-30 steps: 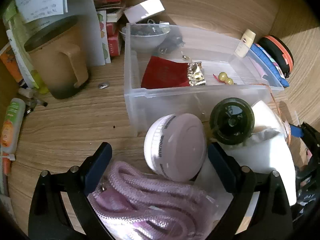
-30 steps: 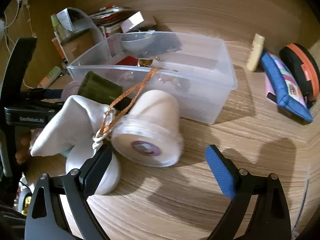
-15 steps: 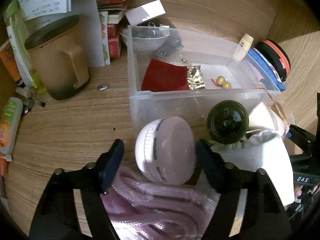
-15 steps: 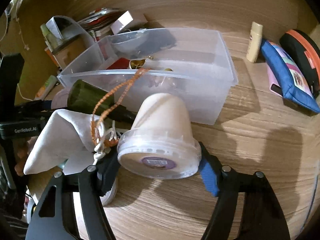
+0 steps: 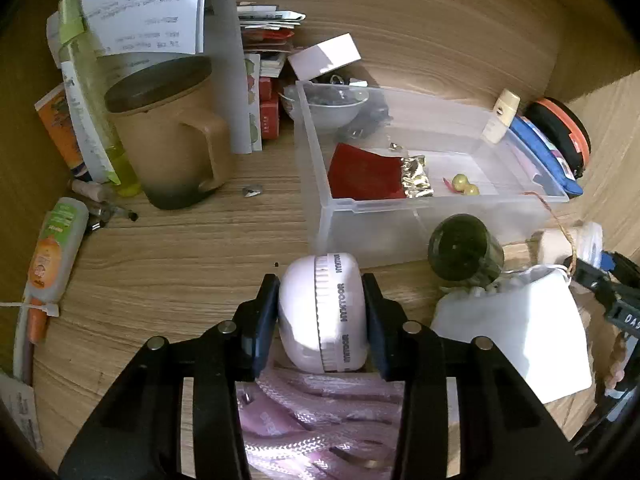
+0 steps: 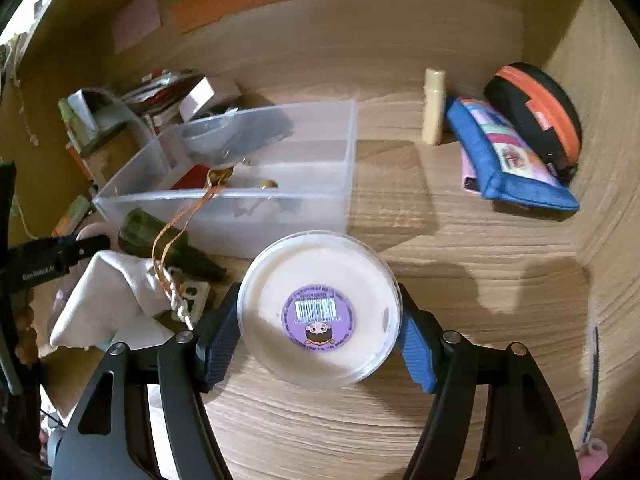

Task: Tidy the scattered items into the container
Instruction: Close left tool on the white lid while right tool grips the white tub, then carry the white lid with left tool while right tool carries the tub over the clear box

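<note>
My left gripper is shut on a round pale-pink case, held on edge just in front of the clear plastic container. My right gripper is shut on a cream cup with a clear lid, its purple-stickered end facing the camera, in front of the container. The container holds a red pouch, gold foil and yellow beads. A dark green bottle, a white drawstring bag and a bagged pink rope lie on the wood in front.
A brown mug, papers, a green bottle and an orange tube stand at the left. A cream stick, a blue pouch and a black-orange case lie right of the container. Wooden walls close in behind and right.
Both grippers closed from open: the left onto the pink case, the right onto the cream cup. Both items now stand lifted or turned up between the fingers.
</note>
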Demonstrator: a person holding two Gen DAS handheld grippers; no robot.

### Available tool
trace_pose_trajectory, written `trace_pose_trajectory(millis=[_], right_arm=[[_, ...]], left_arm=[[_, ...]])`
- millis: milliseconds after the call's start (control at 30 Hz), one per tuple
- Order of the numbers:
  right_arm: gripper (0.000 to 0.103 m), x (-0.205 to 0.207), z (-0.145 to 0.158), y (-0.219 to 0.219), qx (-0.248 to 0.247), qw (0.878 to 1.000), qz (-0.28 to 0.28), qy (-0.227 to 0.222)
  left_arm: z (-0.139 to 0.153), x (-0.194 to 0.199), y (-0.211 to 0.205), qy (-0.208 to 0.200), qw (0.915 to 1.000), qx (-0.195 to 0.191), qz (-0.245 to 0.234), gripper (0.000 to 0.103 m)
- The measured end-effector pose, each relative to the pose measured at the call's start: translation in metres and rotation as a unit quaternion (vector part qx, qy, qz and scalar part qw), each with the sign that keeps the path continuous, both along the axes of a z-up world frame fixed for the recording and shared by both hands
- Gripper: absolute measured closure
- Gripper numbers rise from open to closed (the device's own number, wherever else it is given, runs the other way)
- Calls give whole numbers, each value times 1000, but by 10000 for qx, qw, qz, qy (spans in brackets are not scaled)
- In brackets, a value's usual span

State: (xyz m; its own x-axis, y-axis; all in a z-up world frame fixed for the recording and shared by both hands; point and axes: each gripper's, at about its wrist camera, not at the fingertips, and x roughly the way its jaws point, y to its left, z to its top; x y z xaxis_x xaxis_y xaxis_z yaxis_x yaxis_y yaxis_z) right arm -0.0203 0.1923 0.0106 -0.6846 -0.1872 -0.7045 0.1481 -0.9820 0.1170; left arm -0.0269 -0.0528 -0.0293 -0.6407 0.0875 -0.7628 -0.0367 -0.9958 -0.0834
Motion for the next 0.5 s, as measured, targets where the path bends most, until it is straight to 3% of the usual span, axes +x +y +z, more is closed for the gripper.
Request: trace_pose_trajectory(millis=[500], right_arm=[[36,8,27,9,-61,9992,-169,368]], left_arm=[[28,15,-11,402,9991,50,153,63]])
